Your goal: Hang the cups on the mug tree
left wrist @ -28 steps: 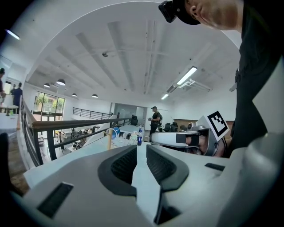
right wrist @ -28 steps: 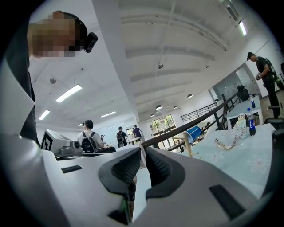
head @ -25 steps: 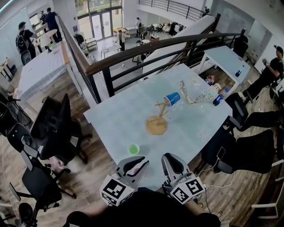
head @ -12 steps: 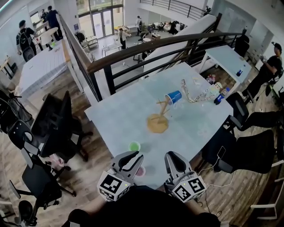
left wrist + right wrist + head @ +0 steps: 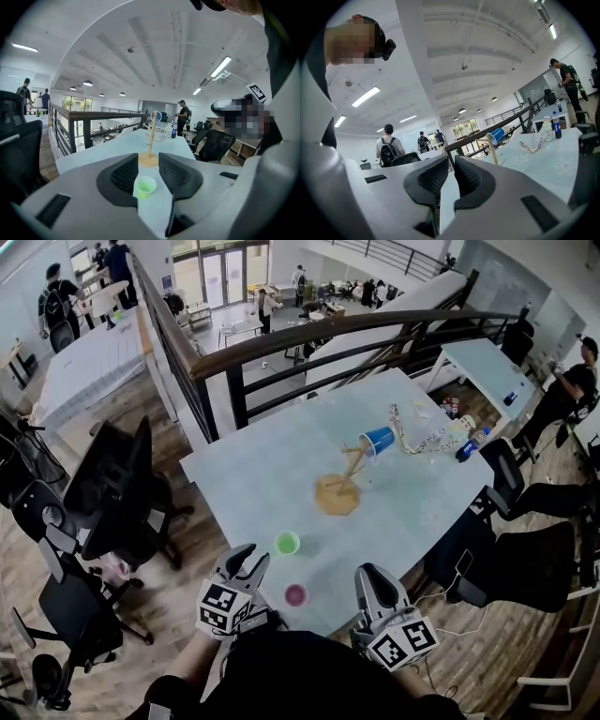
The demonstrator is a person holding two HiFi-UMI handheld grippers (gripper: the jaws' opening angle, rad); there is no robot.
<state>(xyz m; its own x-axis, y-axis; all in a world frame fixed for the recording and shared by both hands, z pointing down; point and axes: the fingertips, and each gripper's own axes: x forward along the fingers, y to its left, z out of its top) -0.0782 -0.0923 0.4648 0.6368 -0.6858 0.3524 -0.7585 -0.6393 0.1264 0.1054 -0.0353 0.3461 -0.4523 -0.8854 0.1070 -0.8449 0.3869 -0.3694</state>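
The wooden mug tree (image 5: 339, 486) stands mid-table with a blue cup (image 5: 379, 440) hung on a peg. A green cup (image 5: 287, 543) and a pink cup (image 5: 296, 595) stand upright near the table's front edge. My left gripper (image 5: 246, 561) hovers at the front left corner, left of the pink cup, its jaws opening and nothing pressed between them. In the left gripper view the green cup (image 5: 146, 186) shows on the table just past the left gripper (image 5: 148, 159), with the mug tree (image 5: 152, 136) behind. My right gripper (image 5: 372, 582) is shut and empty, off the front edge.
A beaded cord (image 5: 412, 437) and a bottle (image 5: 466, 448) lie at the pale table's (image 5: 262, 474) far right. A dark railing (image 5: 309, 338) runs behind the table. Office chairs stand to the left (image 5: 112, 493) and right (image 5: 525, 559).
The pink cup was between the left jaws a second ago; it now stands alone on the table. The left gripper has swung left, away from it, with wider jaws. The right gripper barely moved.
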